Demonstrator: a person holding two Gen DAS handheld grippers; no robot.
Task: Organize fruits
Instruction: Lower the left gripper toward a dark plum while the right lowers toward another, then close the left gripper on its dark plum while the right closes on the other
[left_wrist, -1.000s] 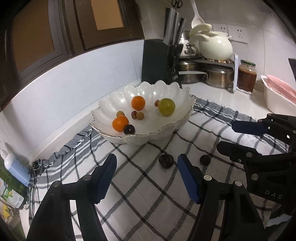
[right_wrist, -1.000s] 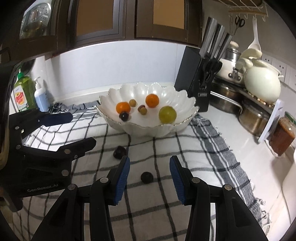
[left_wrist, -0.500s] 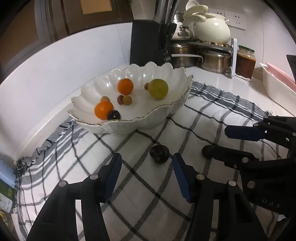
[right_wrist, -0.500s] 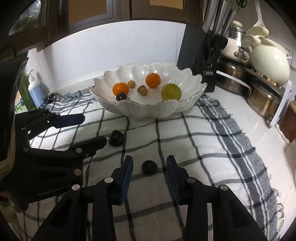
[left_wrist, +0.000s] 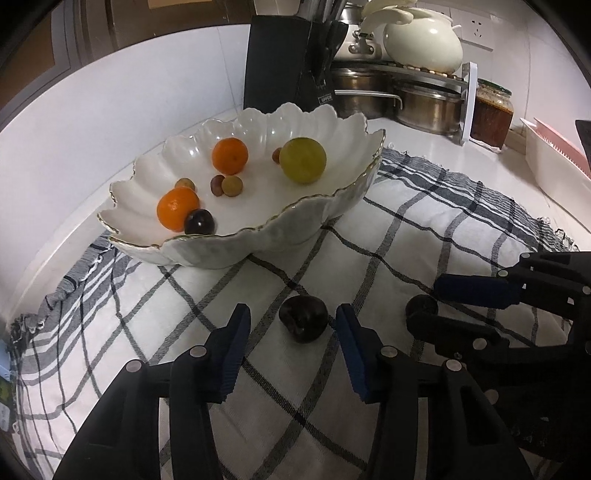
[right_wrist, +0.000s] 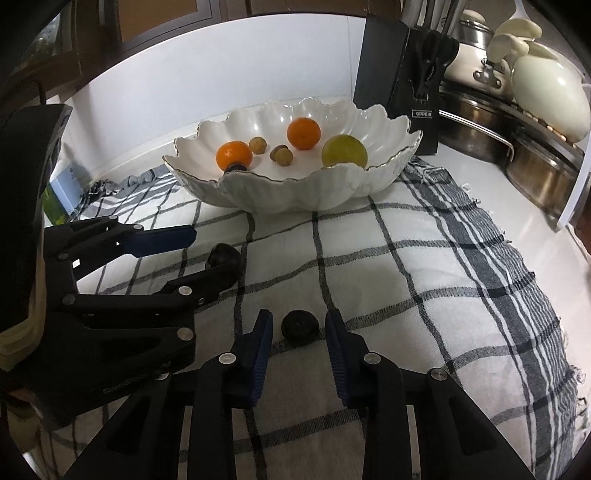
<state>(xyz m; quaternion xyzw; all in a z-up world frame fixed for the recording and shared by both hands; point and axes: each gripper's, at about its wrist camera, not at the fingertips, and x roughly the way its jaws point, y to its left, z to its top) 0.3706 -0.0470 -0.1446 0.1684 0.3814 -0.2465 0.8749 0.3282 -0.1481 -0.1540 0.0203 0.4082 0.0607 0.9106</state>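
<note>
Fruits are split between a bowl and the cloth in front of it. One dark plum (left_wrist: 303, 324) lies on the checked cloth (left_wrist: 424, 236) between the spread fingers of the left claw (left_wrist: 291, 334), with a gap on each side. A second, smaller dark fruit (right_wrist: 300, 326) sits on the same cloth between the fingers of the right claw (right_wrist: 299, 339), which also stand apart and do not touch it. The two dark fruits lie near each other, and the two claws come in side by side. Behind them the white scalloped bowl (left_wrist: 295, 236) rests on the cloth and holds two oranges (left_wrist: 229, 156), a green round fruit (left_wrist: 303, 160), a dark plum at the front rim (left_wrist: 199, 222) and a few small brownish fruits (left_wrist: 232, 185). A black knife block (left_wrist: 280, 66) stands on the tabletop behind the bowl, with steel pots (left_wrist: 424, 107) and a cream ceramic pot (left_wrist: 423, 46) to its right.
</note>
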